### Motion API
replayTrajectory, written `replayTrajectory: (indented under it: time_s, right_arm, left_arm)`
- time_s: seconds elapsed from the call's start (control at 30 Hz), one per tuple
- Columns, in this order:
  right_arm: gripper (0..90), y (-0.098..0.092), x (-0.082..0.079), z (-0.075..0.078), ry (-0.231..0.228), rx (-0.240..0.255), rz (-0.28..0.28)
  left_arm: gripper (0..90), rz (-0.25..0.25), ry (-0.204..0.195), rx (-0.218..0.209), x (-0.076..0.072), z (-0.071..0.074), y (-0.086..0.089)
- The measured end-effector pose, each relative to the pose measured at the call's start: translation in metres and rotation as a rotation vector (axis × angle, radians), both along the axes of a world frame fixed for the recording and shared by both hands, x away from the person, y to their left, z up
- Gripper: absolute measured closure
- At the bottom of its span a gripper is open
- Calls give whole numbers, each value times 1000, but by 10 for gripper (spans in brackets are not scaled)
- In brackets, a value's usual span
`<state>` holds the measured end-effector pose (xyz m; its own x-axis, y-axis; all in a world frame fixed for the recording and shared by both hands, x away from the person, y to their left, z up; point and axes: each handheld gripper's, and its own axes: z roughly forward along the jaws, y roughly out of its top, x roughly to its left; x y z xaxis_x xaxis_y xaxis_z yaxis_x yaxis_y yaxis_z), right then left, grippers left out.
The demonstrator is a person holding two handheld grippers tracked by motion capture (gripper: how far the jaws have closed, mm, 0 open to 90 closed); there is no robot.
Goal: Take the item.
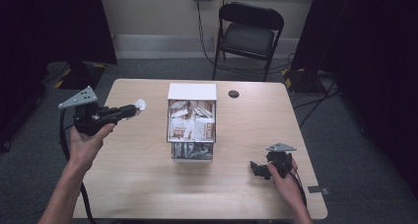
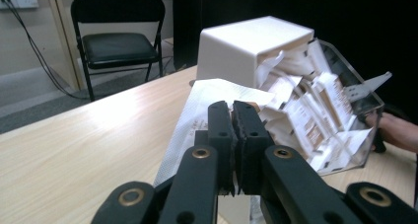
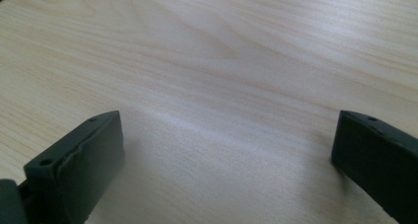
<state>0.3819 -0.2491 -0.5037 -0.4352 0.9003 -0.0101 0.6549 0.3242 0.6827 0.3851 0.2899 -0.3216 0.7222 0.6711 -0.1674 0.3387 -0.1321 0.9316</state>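
My left gripper (image 1: 132, 110) is held above the table's left side and is shut on a white paper sachet (image 1: 140, 104). In the left gripper view the jaws (image 2: 232, 108) press together on the sachet (image 2: 197, 105), which sticks out past them. A dispenser box (image 1: 192, 92) with a white lid and clear walls stands mid-table, stuffed with white and brown sachets (image 1: 190, 128); it shows beyond the jaws as the box (image 2: 246, 44). My right gripper (image 1: 255, 168) rests low at the table's front right, open, with bare wood between its fingers (image 3: 84, 160).
A small black round disc (image 1: 233, 93) lies on the wooden table (image 1: 138, 179) behind the box. A black folding chair (image 1: 249, 34) stands beyond the far edge, with cables on the floor around it. Dark curtains hang on both sides.
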Motion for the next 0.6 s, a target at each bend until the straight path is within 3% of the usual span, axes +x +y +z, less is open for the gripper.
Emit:
replayTrajectory:
  time_s: [0.6]
  right_arm:
    - [0,0,0,0,0,1,0]
  left_arm:
    - [874,21,51,83,16,-32,0]
